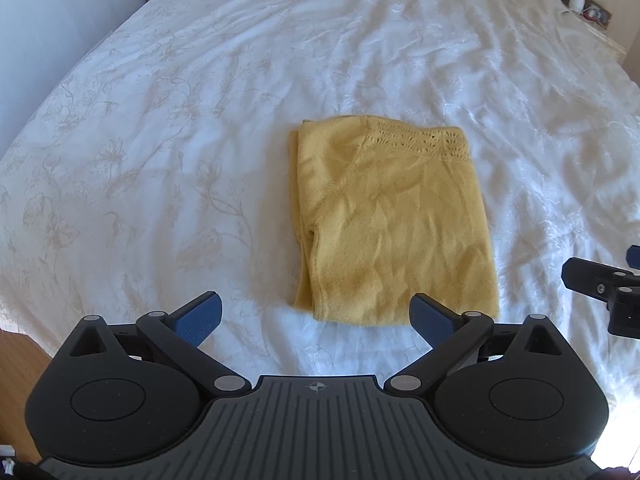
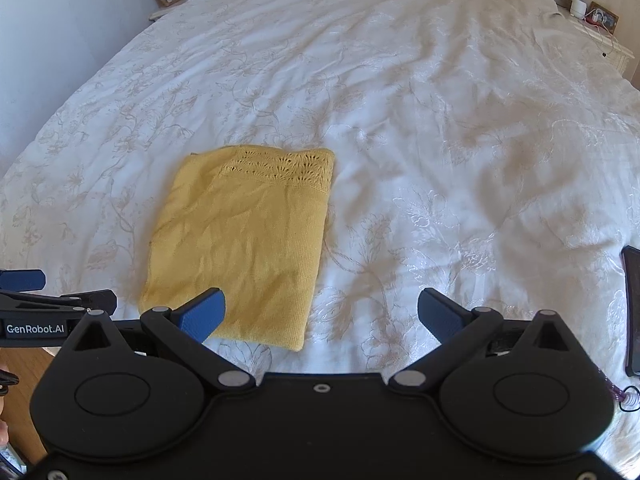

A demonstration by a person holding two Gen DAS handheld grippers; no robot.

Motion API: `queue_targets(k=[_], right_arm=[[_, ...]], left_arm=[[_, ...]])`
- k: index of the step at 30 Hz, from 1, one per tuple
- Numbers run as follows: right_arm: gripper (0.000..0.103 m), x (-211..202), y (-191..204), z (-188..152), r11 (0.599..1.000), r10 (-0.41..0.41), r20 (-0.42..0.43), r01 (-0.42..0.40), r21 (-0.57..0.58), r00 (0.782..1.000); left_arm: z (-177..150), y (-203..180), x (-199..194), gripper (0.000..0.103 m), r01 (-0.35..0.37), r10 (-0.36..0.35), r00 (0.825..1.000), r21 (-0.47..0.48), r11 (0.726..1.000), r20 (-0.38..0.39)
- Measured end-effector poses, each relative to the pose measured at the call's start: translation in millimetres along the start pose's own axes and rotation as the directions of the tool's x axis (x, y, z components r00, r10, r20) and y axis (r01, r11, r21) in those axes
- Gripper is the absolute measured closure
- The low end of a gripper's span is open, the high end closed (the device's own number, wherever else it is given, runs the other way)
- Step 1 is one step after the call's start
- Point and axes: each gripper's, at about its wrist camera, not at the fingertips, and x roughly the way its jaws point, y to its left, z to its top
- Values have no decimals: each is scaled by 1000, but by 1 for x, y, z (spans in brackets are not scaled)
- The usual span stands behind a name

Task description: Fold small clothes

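A wide bed (image 1: 200,80) with a white flowered cover fills both views, nightstands at its far corners. Near its front edge lies the yellow knit (image 1: 394,220), folded into a tidy rectangle, its lace band at the far end and layered edges showing along its left side. The left claw (image 1: 316,316) hovers just short of the knit's near edge, jaws spread wide and empty. The right claw (image 2: 320,314) hangs to the knit's right, equally wide and empty, its left pad over the near corner. A dark phone (image 2: 632,312) lies at the right edge. The fold looks done; a careless pass could catch the near hem and drag the layers open, or nudge the knit askew.
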Motion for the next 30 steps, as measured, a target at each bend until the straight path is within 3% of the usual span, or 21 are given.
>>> queue_targets(k=[30], right_arm=[[1, 19, -6, -1, 996, 7, -102, 2, 88, 995]], left_arm=[[0, -2, 19, 2, 46, -48, 992, -21, 999, -118]])
